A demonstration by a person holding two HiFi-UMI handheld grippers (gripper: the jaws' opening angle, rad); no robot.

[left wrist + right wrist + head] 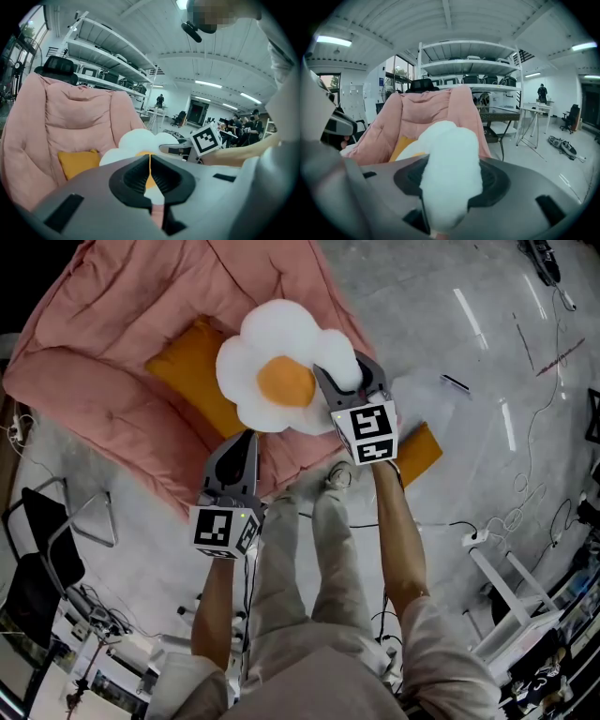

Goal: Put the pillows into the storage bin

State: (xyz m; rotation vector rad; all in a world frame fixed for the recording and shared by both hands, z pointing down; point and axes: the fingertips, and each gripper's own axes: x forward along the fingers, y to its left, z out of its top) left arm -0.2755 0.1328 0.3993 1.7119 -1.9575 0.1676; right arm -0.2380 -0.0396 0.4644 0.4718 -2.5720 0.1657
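A plush fried-egg pillow (281, 371), white with an orange yolk, is held up over the front edge of a pink quilted lounge chair (103, 390), with one white lobe on its right side clamped between the jaws of the right gripper (343, 377). The jaws of the left gripper (248, 437) are seen pressed together with nothing between them, their tips at the pillow's near edge, though contact cannot be told. A flat orange square pillow (187, 371) is seen lying on the chair's seat, partly covered in the head view by the egg pillow.
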